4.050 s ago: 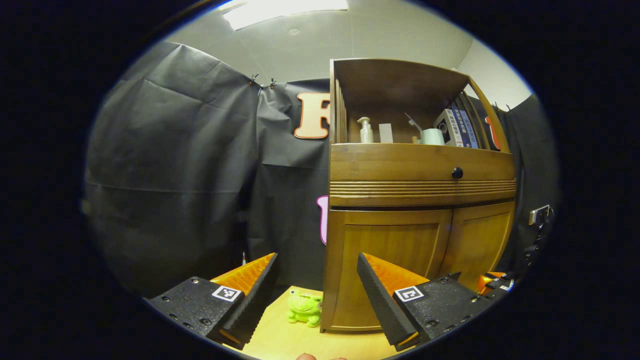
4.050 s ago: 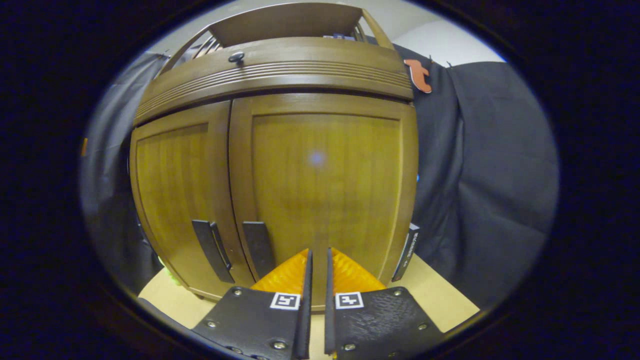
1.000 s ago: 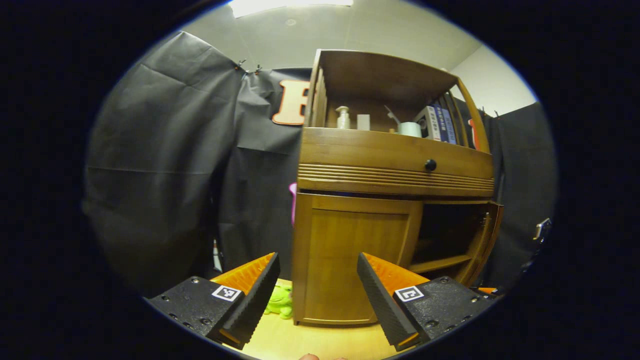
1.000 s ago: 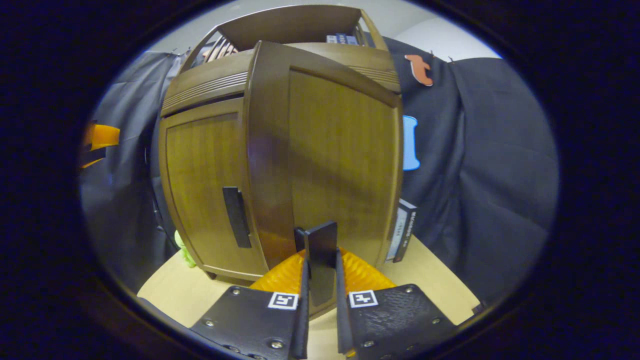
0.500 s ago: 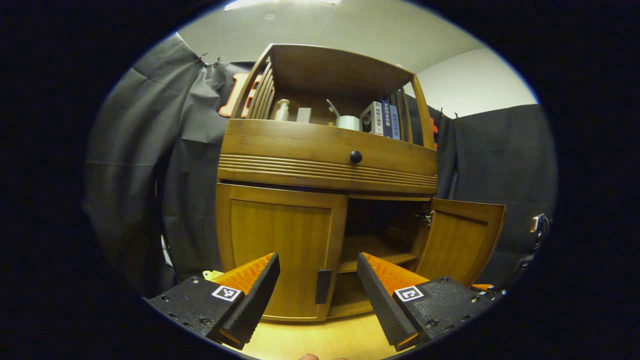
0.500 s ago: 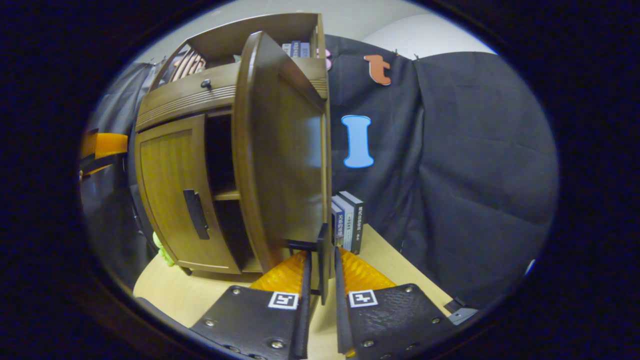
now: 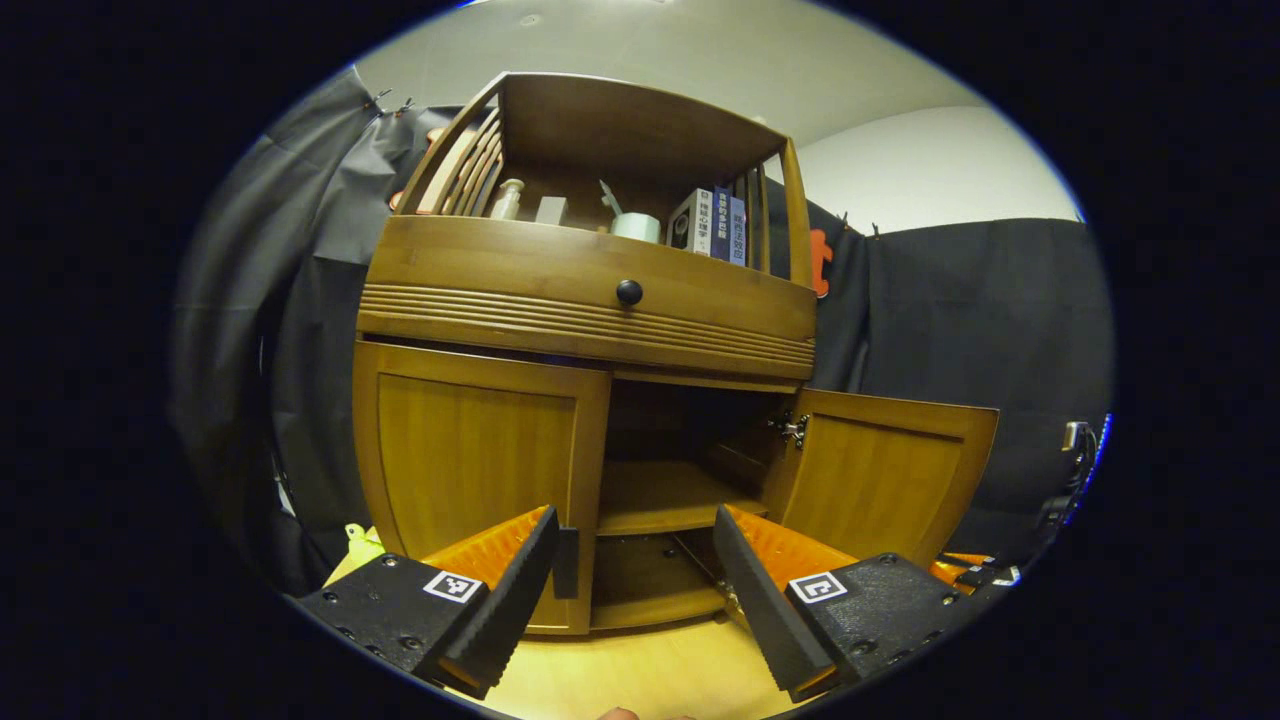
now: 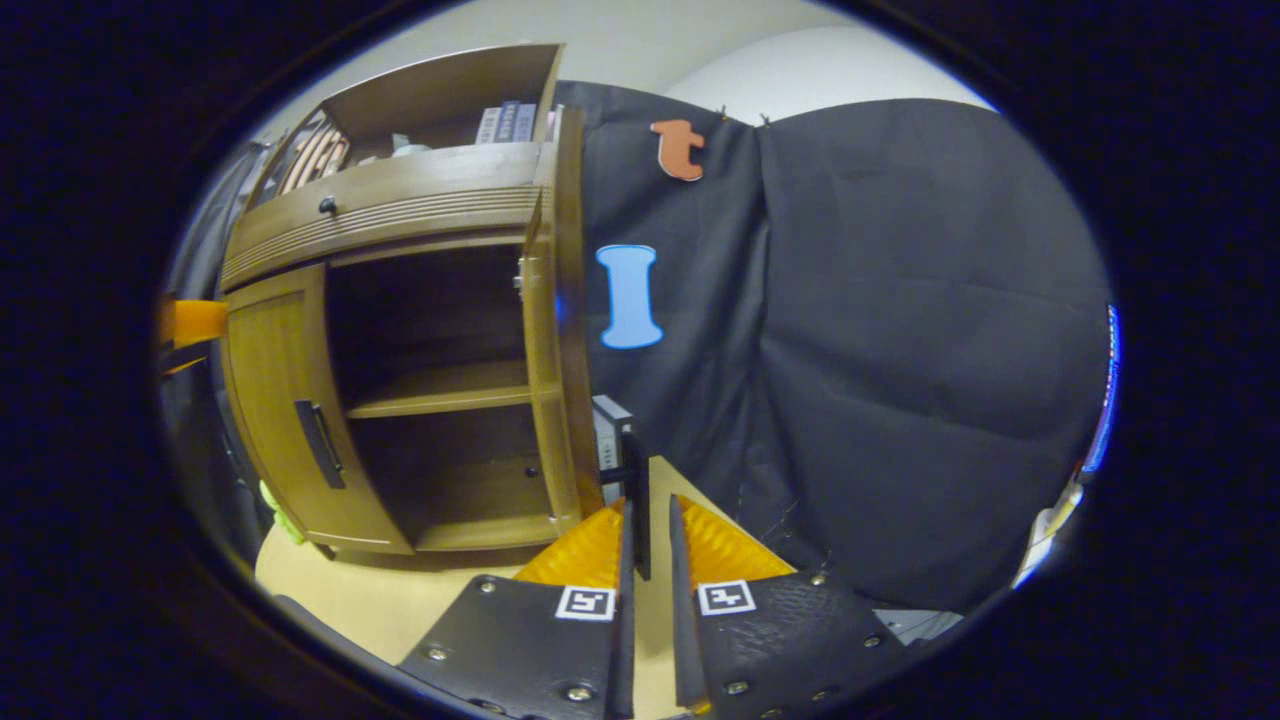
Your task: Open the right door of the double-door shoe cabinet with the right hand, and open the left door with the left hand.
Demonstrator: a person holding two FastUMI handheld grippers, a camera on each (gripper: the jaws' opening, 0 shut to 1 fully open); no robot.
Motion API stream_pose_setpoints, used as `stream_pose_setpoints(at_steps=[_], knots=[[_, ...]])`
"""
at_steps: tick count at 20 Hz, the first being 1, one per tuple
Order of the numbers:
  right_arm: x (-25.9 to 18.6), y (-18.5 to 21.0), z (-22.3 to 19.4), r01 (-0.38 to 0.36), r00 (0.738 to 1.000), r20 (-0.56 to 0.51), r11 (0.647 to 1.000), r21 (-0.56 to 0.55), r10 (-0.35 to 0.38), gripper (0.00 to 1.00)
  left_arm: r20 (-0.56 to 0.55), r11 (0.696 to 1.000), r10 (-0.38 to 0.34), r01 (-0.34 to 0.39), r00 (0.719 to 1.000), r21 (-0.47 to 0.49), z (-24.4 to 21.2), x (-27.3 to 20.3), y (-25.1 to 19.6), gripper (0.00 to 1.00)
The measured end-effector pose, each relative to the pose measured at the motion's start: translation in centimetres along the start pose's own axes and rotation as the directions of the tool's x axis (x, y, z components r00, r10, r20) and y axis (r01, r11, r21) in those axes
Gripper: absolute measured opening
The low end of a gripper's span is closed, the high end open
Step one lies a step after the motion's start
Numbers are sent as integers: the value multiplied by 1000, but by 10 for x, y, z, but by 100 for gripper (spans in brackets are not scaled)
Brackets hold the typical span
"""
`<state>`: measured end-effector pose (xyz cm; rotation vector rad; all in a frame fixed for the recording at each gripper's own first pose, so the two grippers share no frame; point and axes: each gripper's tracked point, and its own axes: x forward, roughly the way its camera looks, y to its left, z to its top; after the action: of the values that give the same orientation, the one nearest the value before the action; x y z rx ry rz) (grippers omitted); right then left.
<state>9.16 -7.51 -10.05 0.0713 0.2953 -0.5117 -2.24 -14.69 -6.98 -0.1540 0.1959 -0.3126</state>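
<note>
My right gripper (image 8: 648,540) is nearly closed, both fingers pinching the dark handle (image 8: 637,500) of the right door (image 7: 880,485); I have that door swung wide, seen edge-on in the right gripper view and standing well out from the shoe cabinet (image 7: 590,300) in the left gripper view. The open right half shows a dark interior with one wooden shelf (image 7: 660,498) across it and a bottom board below. My left gripper (image 7: 635,570) is spread wide with nothing between the fingers; it sits low in front of the cabinet's middle, and its left finger (image 7: 500,590) is just beside the dark handle (image 7: 566,562) of the left door (image 7: 475,470), though I cannot tell whether they touch. That door is flush against the frame, closed. Above the doors, a drawer front with a black knob (image 7: 629,292); on the open top shelf a pump bottle (image 7: 507,199), a white cup (image 7: 637,226) and some books (image 7: 712,222). The cabinet stands on a pale wood tabletop (image 7: 620,670), a green soft toy (image 8: 283,517) peeking out at the cabinet's left corner.
</note>
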Motion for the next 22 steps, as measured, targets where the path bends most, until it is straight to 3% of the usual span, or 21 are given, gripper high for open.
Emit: stream_pose_setpoints(at_steps=[3,4,9,11,13,22], knots=[[0,2,1,21,1000,5,999,27,-21,16,-30,1000,-12,12,999,0,-12,9,-8,92],[0,0,3,28,1000,15,999,28,-28,16,-37,1000,-13,13,999,0,-14,12,-9,96],[-27,-5,35,30,997,76,998,63,-35,16,-64,1000,-3,4,998,17,-29,31,-5,92],[-32,-1,48,25,994,101,997,72,-32,16,-71,1000,9,-8,997,27,-33,39,0,96],[-37,0,56,18,992,121,997,81,-28,16,-84,999,35,-32,996,33,-41,48,12,92],[-43,31,80,-6,985,171,998,65,-5,16,-204,990,138,-133,969,39,-99,88,76,95]])
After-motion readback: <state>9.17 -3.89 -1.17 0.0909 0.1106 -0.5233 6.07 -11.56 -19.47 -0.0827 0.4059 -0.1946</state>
